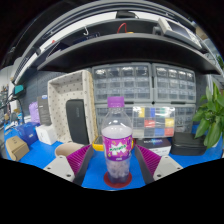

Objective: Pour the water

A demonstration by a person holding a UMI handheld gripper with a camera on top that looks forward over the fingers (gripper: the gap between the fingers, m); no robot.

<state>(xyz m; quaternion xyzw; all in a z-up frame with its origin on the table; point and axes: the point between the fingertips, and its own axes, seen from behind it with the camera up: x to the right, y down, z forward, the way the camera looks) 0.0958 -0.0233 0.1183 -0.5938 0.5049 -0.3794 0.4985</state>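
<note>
A clear plastic bottle (117, 140) with a purple cap and a purple label stands upright on a red round coaster (106, 182) on the blue table top (40, 155). It looks mostly empty below the label. My gripper (114, 153) is open, and the bottle stands between its fingers with a gap on each side. The magenta pads (74, 158) flank the bottle's lower half without pressing on it.
A beige open box (70, 115) stands behind the bottle to the left, with a small yellow cup (97, 147) near its foot. White drawer units (150, 85) line the back wall. A green plant (210, 115) is on the right; a white box (46, 135) and a basket (15, 148) on the left.
</note>
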